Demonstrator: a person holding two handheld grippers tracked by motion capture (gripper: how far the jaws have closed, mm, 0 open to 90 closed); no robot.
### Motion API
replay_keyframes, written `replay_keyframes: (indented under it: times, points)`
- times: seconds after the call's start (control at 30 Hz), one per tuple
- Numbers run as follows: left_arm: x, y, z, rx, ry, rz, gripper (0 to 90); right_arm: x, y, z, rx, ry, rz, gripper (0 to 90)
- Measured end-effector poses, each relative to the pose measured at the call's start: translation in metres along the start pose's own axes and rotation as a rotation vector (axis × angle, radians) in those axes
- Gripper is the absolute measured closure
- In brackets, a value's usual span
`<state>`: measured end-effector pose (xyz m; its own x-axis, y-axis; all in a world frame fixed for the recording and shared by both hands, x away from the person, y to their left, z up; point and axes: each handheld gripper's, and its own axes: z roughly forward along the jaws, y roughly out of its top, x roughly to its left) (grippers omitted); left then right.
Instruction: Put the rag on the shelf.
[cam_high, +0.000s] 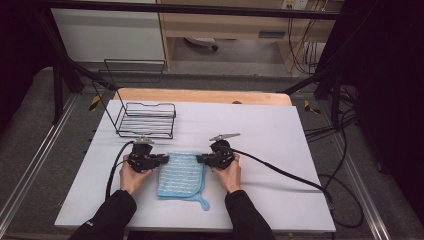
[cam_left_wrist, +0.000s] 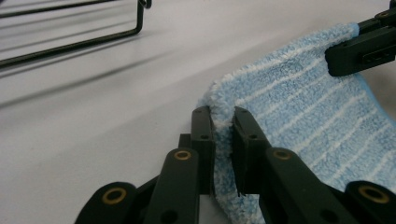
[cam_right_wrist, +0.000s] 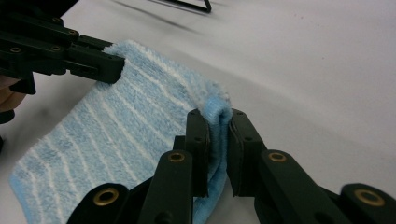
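Now the blue striped microfibre cloth (cam_high: 181, 174) lies flat on the white table (cam_high: 280, 140) between both hands, long axis running toward the person; the left gripper (cam_high: 165, 159) and right gripper (cam_high: 199, 159) each pinch a far corner, equally near.

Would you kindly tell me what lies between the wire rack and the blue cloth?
Only bare white table separates wire rack and blue cloth, in the high view.
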<state>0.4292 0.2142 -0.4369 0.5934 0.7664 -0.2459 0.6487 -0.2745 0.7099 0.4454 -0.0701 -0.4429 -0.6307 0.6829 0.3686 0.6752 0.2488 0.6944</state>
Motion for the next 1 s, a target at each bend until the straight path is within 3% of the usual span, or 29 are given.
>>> replay_keyframes:
  times: [0.4, 0.7, 1.0]
  points:
    - [-0.011, 0.002, -0.020, -0.087, -0.012, 0.018, 80.5, 0.014, 0.002, -0.022, -0.075, 0.020, -0.026, 81.0]
    - [-0.019, 0.002, -0.033, -0.131, -0.012, 0.046, 80.5, 0.023, 0.001, -0.036, -0.125, 0.026, -0.053, 81.1]
    - [-0.030, 0.007, -0.051, -0.205, -0.017, 0.077, 80.5, 0.030, 0.004, -0.052, -0.190, 0.044, -0.069, 81.5]
